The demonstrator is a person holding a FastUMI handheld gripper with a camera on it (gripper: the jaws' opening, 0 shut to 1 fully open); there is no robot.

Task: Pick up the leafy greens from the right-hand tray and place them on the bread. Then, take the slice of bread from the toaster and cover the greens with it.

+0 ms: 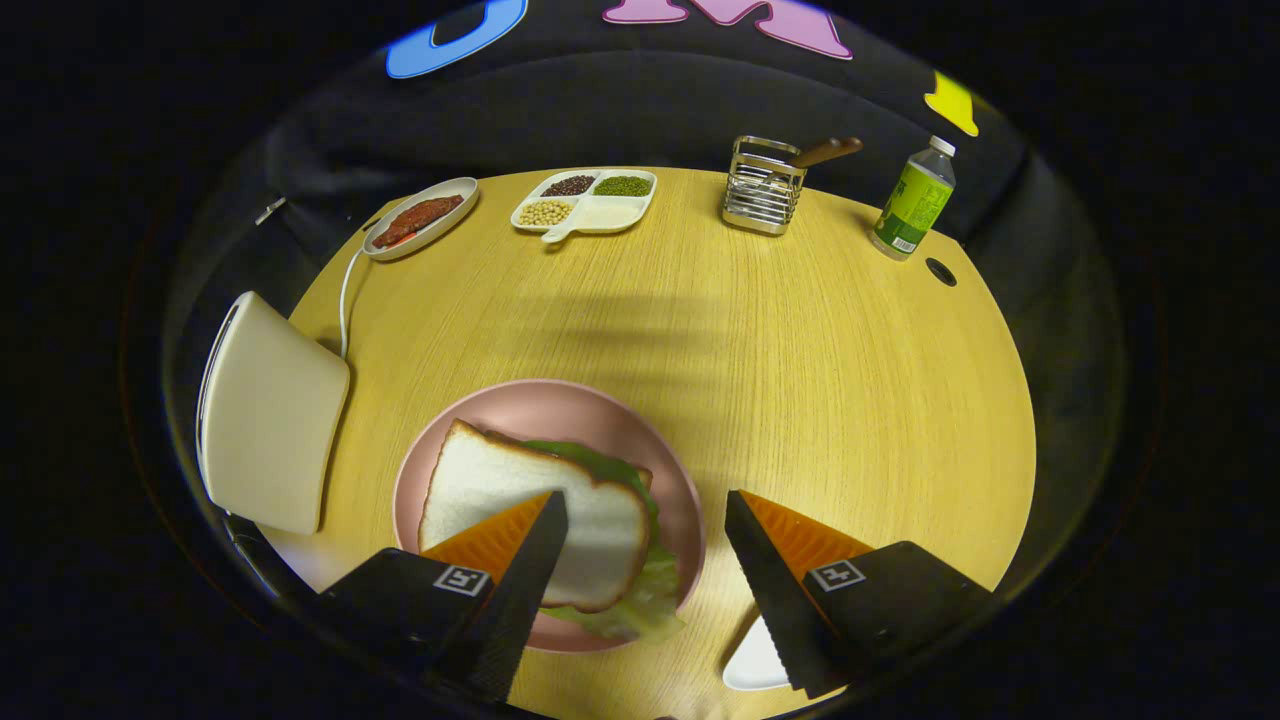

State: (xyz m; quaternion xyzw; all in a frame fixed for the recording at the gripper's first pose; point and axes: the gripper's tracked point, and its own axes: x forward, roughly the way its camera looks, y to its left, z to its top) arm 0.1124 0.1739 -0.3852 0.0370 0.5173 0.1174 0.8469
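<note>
On the pink plate [430, 470] | top slice [530, 515] lay over greens [640, 600], long axis running away from the fingers | gripper [645, 510] stood open, empty, left finger above the slice, right finger over bare table [800, 350] | toaster [270, 410] sat left of plate | task judged done.

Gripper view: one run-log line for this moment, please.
gripper: open, empty | bread slice: covering greens on pink plate | toaster: beside plate

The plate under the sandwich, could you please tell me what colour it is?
The plate is a dusty pink, clearest in the gripper view.
</note>
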